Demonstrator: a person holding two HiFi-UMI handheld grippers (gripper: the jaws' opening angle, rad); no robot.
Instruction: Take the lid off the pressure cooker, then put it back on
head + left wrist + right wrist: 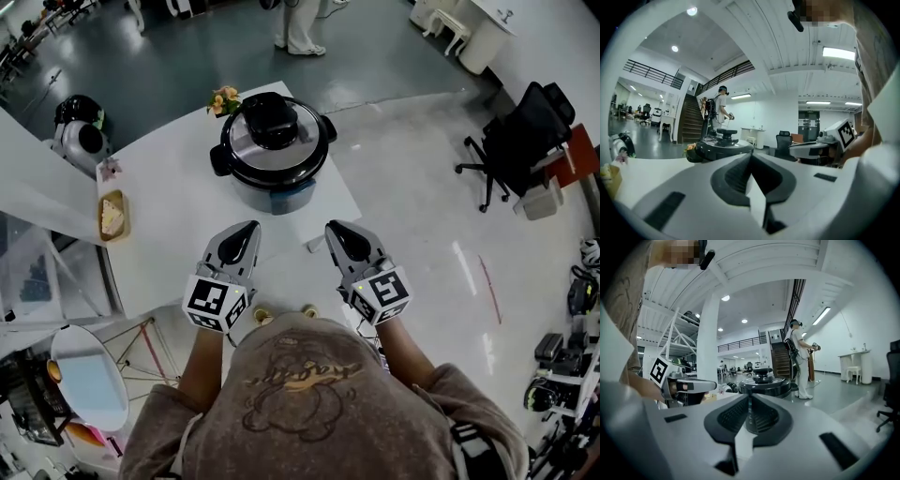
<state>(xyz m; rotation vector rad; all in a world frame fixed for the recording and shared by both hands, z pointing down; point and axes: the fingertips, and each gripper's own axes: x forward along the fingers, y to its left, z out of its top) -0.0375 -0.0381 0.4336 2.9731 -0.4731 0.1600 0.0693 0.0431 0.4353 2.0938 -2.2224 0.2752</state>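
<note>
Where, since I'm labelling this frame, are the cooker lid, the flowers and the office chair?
cooker lid (272,127), head view, on its dark central knob.
flowers (224,99), head view, on the orange blooms.
office chair (525,131), head view, on its black upholstery.

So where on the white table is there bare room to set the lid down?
Widest bare patch: the white table left of the black-and-steel pressure cooker, between it and the small wooden tray. A narrower strip runs in front of the cooker. Tight on its right side and by the orange flowers.
</note>
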